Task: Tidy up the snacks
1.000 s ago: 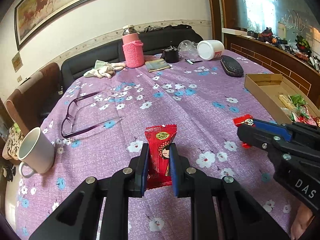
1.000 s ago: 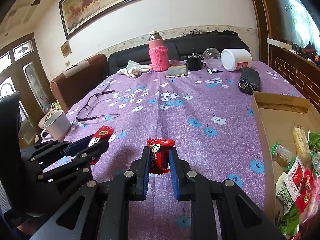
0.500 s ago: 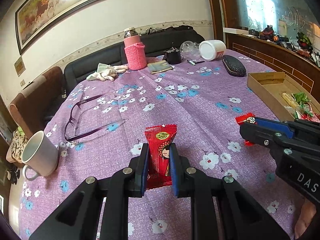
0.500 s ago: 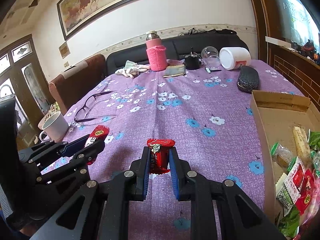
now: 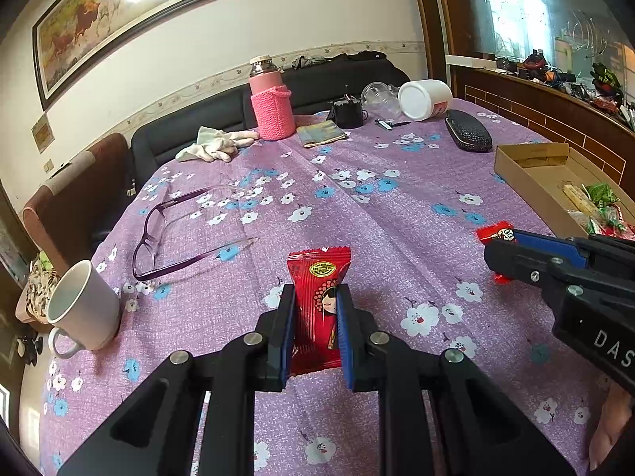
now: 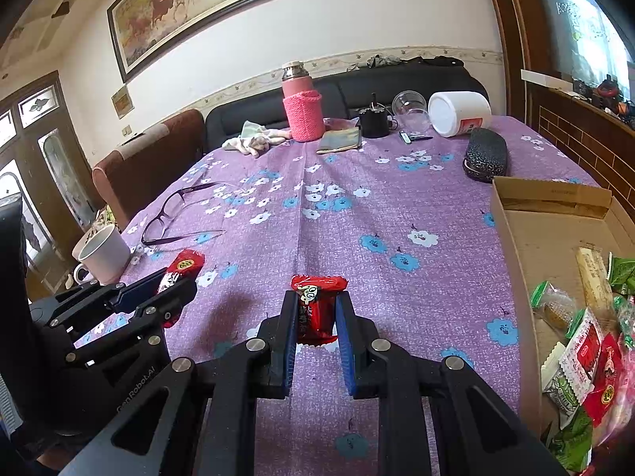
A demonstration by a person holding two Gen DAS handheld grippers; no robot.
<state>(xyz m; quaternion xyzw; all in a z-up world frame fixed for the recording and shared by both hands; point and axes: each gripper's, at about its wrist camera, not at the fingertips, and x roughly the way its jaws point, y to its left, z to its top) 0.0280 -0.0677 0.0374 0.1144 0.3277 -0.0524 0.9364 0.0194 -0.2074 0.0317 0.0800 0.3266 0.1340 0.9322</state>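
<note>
My left gripper (image 5: 316,297) is shut on a red snack packet (image 5: 317,277) with a cartoon face, held above the purple flowered tablecloth (image 5: 357,206). My right gripper (image 6: 316,303) is shut on a smaller red candy packet (image 6: 317,301). Each gripper shows in the other's view: the right one (image 5: 492,246) at the right with its red candy (image 5: 494,232), the left one (image 6: 178,281) at the left with its red packet (image 6: 184,263). A cardboard box (image 6: 516,261) with several snack packets (image 6: 587,361) lies at the right; it also shows in the left wrist view (image 5: 528,182).
Purple glasses (image 5: 166,234) and a white mug (image 5: 85,305) lie at the left. At the far end stand a pink flask (image 5: 272,107), gloves (image 5: 214,146), a black cup (image 5: 347,113), a white jar (image 5: 424,99) on its side and a black glasses case (image 5: 468,135).
Both grippers keep their hold on their packets. The views have shifted only slightly, with both grippers drifting a little over the table.
</note>
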